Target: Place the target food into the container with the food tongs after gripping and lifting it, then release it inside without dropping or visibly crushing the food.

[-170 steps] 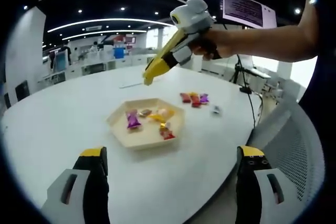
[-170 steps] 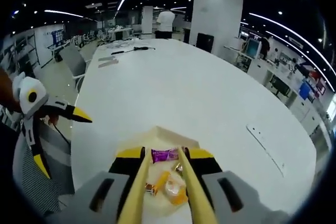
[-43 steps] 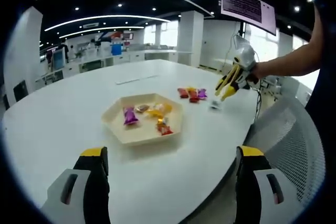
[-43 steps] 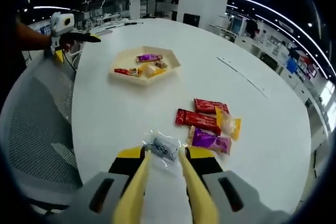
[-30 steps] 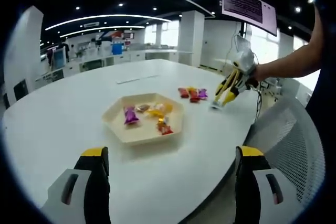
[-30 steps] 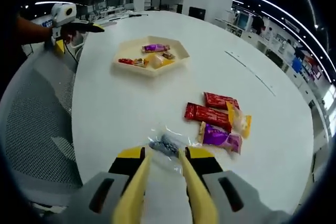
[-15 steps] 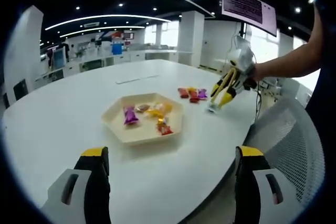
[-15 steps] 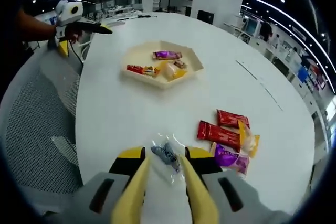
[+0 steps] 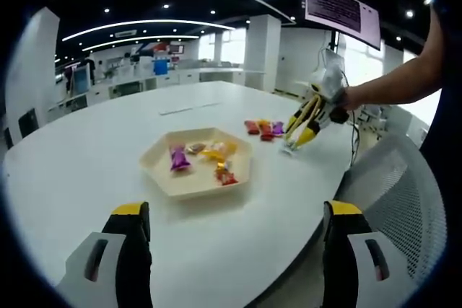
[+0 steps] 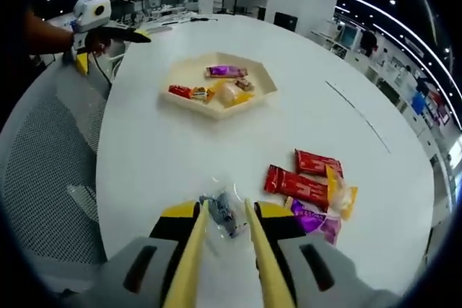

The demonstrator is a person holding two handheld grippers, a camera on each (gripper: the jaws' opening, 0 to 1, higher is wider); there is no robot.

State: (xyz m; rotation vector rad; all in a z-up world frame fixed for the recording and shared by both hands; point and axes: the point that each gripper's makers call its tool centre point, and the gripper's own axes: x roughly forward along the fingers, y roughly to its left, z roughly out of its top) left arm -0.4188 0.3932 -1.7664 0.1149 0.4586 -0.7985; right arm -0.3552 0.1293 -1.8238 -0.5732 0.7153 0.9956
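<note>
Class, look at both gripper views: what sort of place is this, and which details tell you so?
Probably a large open-plan office or lab. A big white round table stands in the foreground with a mesh office chair beside it, rows of desks fill the background, and a wall screen hangs under strip ceiling lights.

A white round table (image 9: 108,156) carries a cream hexagonal tray (image 9: 198,171) holding several wrapped snacks, among them a purple wrapped one (image 9: 177,158) and a red one (image 9: 225,176). Beyond the tray lies a cluster of red, yellow and purple packets (image 9: 263,128). The right gripper (image 9: 291,143), with yellow tong arms held by a person's hand (image 9: 339,110), has its tips at a small clear packet (image 9: 289,146) just beside that cluster (contact cannot be confirmed). The left gripper (image 9: 234,214) has its jaws spread wide, nothing between them.
</note>
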